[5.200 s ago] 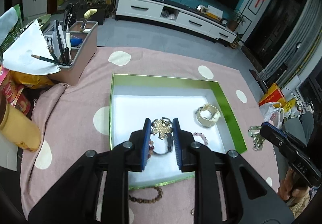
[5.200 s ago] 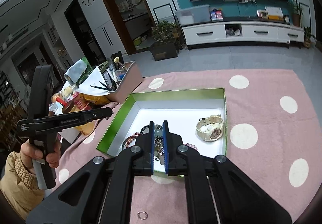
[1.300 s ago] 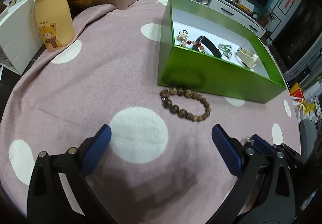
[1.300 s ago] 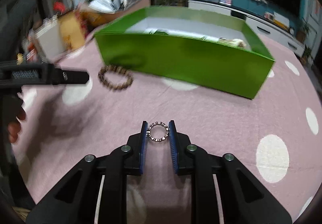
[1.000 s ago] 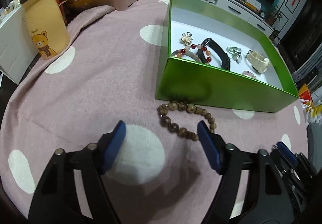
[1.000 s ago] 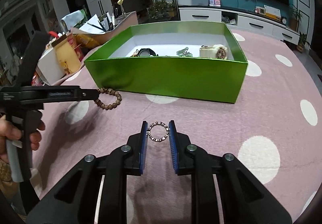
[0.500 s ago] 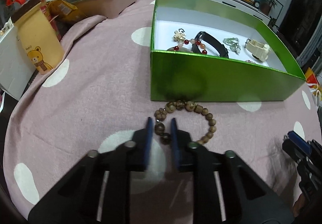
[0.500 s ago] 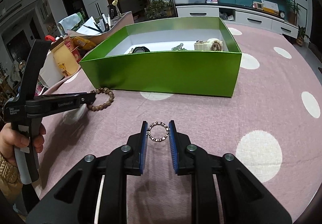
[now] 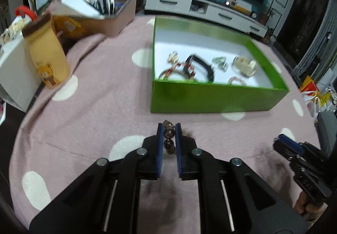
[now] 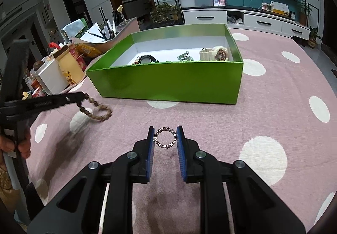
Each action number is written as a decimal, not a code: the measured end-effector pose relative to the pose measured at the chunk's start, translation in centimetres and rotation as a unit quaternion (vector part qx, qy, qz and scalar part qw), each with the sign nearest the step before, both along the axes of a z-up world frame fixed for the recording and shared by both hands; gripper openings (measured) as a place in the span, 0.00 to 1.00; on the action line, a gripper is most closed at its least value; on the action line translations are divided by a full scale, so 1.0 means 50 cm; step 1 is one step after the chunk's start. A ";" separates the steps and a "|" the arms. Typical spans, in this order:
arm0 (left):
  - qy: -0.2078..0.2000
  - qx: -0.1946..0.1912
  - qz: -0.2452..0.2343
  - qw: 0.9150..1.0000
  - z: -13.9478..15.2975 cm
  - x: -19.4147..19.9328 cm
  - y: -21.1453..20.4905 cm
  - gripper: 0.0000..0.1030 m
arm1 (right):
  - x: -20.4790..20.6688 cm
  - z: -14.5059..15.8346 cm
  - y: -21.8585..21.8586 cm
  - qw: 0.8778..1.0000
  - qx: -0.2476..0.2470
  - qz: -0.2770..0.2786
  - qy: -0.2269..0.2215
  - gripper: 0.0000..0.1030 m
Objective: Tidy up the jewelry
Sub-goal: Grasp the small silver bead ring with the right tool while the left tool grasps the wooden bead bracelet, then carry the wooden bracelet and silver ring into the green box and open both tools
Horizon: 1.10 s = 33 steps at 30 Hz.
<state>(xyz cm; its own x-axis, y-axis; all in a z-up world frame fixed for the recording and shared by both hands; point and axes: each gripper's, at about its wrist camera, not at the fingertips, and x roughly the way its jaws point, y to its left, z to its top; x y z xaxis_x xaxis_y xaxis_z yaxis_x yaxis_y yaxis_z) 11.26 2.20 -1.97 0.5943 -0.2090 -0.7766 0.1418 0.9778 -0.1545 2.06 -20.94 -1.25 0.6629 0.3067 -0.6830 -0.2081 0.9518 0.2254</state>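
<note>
- Left gripper [image 9: 169,131]: we have it clamped on the brown bead bracelet [image 9: 169,136]. In the right wrist view the bracelet [image 10: 97,110] hangs off the tips, lifted above the cloth.
- Right gripper [image 10: 165,137]: pinched on a small silver beaded ring [image 10: 165,137], blue pads touching both sides, held just above the pink polka-dot tablecloth [image 10: 273,107].
- Green box [image 10: 168,82] sits ahead of both grippers, well apart from the ring and the bracelet.
- Inside the box we see a cream watch [image 10: 214,54], a black band [image 9: 200,65], a silver piece [image 9: 220,62] and a red-beaded bracelet [image 9: 174,68]; left view is blurred, so no finer detail.
- On the left side: yellow bear carton [image 9: 47,53], white box [image 9: 10,74] and a pink organizer with pens [image 9: 113,17].
</note>
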 end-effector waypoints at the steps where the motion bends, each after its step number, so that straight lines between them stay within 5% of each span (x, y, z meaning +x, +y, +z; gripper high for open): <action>1: -0.008 -0.004 -0.004 1.000 0.017 -0.006 0.002 0.10 | -0.002 0.005 -0.003 1.000 0.002 -0.001 -0.002 0.20; 21: -0.067 -0.014 -0.044 0.997 0.184 -0.023 0.002 0.10 | 0.001 0.149 -0.032 0.998 0.037 -0.002 -0.053 0.20; 33: -0.080 -0.020 -0.054 0.995 0.237 0.048 -0.027 0.10 | 0.064 0.230 -0.041 0.996 0.042 0.002 -0.079 0.20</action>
